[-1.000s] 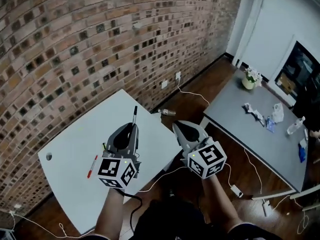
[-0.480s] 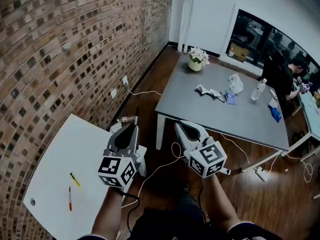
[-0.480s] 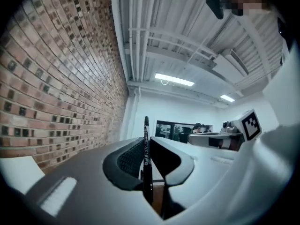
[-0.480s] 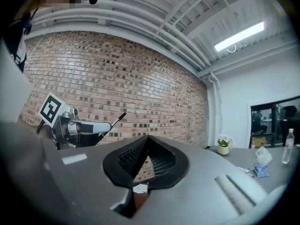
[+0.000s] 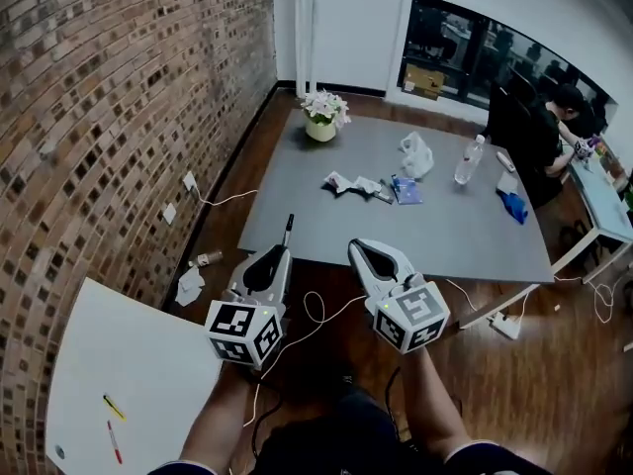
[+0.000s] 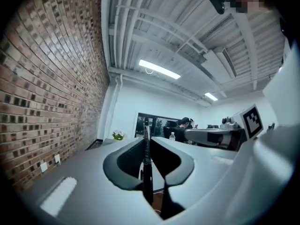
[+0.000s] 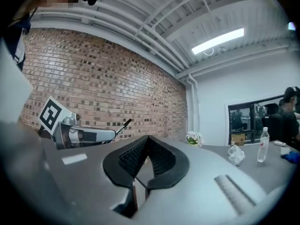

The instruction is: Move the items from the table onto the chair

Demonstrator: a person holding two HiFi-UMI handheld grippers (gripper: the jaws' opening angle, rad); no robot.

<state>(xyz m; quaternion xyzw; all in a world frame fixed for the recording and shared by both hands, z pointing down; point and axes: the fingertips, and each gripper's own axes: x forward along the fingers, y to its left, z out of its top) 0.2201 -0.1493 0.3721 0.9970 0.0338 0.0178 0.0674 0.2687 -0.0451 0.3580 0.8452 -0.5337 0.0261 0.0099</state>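
Note:
My left gripper (image 5: 278, 256) is shut on a thin black pen (image 5: 288, 231) that sticks out past its tips; in the left gripper view the pen (image 6: 146, 159) runs straight up between the pads. Beside it, my right gripper (image 5: 362, 249) is shut with nothing in it, its pads meeting at the tips (image 7: 147, 143). Both point level over the wooden floor, toward the grey table (image 5: 326, 226). Behind me at lower left, the white table (image 5: 148, 354) carries a yellow marker (image 5: 114, 408) and a red pen (image 5: 114, 442). No chair is in view.
The grey table holds a flower pot (image 5: 323, 115), crumpled wrappers (image 5: 354, 183), a white bag (image 5: 415, 153), a water bottle (image 5: 470, 159) and blue items (image 5: 513, 204). A brick wall (image 5: 109, 117) runs along the left. Cables (image 5: 321, 315) trail on the floor. A person (image 5: 554, 127) sits at the far right.
The head view has swung right from the white table to the grey table. Both grippers moved with it, the pen still in the left one. The white table slid to lower left.

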